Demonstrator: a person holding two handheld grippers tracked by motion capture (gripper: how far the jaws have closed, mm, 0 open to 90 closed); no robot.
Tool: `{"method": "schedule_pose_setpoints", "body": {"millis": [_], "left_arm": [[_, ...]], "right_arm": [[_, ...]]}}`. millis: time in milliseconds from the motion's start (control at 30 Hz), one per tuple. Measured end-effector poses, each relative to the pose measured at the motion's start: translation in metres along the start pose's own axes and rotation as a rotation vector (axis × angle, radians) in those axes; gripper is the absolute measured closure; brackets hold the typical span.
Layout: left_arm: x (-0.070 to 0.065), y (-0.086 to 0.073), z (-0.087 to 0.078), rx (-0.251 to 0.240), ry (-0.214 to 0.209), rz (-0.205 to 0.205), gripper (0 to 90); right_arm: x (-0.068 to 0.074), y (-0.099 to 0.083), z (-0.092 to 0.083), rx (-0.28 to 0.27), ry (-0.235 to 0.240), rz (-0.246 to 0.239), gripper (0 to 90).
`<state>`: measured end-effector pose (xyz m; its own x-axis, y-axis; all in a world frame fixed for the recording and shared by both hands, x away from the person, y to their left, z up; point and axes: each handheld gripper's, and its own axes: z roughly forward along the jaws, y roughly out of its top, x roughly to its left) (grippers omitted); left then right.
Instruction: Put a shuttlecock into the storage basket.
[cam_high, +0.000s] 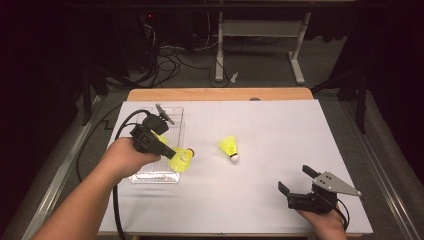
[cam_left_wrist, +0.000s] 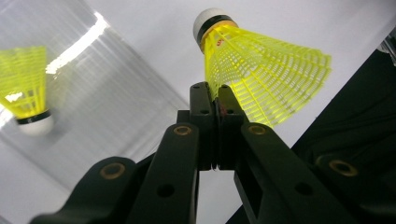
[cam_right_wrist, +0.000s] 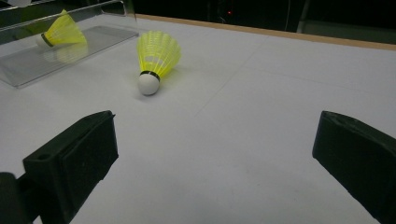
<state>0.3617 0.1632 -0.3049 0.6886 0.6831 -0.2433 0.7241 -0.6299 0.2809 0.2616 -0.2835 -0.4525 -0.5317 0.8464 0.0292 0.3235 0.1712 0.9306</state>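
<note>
Left claw (cam_left_wrist: 215, 100) pinches shuttlecock (cam_left_wrist: 261, 79) skirt edge at its tips

left gripper (cam_high: 172, 155) body and hand cover most of the shuttlecock in the clear tray (cam_high: 172, 179); just a yellow sliver visible beside the body in the high view. held shuttlecock (cam_left_wrist: 261, 79): skirt edge hidden where the closed jaws pinch it. tray shuttlecock (cam_left_wrist: 25, 93) cut off by the left edge in the left gripper view. right gripper (cam_high: 296, 181) jaw tips run off the frame in its own view.
</note>
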Motion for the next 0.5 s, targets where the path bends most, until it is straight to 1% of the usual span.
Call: {"method": "schedule_pose_setpoints", "body": {"millis": [67,233,500], "left_arm": [[0.007,-0.005,-0.003,-0.003,0.011,-0.018,88.9],[0.021,-0.016,-0.008,-0.003,0.019,-0.053,88.9],[0.041,-0.032,-0.012,-0.011,0.031,-0.110,88.8]], "right_arm": [[0.000,0.000,0.000,0.003,0.004,0.003,0.8],[0.001,0.000,0.000,0.006,0.008,0.006,0.8],[0.002,0.000,0.002,0.012,0.011,0.002,0.9]]}}
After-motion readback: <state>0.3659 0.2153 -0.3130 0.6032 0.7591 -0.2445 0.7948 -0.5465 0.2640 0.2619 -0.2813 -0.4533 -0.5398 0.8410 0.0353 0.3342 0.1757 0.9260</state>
